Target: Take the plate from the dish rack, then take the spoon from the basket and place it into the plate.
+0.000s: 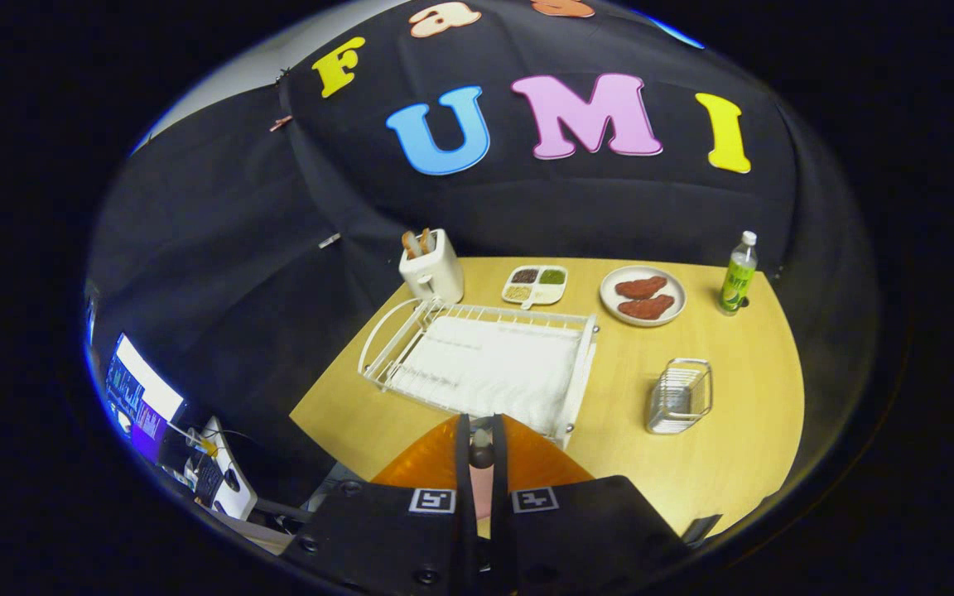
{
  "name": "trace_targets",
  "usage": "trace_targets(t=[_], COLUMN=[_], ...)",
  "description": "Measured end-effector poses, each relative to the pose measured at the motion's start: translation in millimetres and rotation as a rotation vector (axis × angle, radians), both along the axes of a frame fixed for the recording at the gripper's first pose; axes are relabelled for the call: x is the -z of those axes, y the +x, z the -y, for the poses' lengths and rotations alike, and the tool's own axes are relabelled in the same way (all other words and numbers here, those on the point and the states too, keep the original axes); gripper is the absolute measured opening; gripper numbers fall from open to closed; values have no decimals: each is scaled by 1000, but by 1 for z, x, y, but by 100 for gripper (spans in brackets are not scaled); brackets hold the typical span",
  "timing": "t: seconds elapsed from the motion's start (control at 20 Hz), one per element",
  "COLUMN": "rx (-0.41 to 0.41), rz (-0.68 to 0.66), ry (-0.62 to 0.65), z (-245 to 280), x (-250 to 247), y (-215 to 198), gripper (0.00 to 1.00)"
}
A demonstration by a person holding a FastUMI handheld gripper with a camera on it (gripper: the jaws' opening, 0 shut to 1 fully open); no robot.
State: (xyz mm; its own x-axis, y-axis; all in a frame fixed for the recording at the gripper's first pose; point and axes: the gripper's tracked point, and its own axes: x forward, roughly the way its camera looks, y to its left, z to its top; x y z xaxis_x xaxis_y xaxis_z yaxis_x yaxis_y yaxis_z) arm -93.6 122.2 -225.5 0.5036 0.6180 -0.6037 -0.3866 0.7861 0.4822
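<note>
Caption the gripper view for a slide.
Tool shut on spoon handle above orange plate, near dish rack.

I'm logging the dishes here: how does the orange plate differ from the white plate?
The orange plate is clamped edge-on between the gripper fingers, off the table; the white plate lies flat at the table's far side. The orange plate carries nothing; the white plate holds two reddish-brown pieces. Both look round.

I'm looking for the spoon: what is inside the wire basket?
Through the wires, the basket right of the dish rack looks empty; its floor is too small to check. A spoon sits between the shut gripper fingers, over the orange plate.
</note>
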Motion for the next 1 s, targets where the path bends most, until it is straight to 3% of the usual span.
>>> trace_targets(t=[0.2,0.45,0.7,1.0], rx=[-63,-79,-105,-168], rz=[-46,-71,-58,-116], ry=[-10,4,38,-93], z=[-45,-87,-93,-73], x=[53,101,114,157], y=[-22,-26,-24,-49], gripper=[10,10,10,16])
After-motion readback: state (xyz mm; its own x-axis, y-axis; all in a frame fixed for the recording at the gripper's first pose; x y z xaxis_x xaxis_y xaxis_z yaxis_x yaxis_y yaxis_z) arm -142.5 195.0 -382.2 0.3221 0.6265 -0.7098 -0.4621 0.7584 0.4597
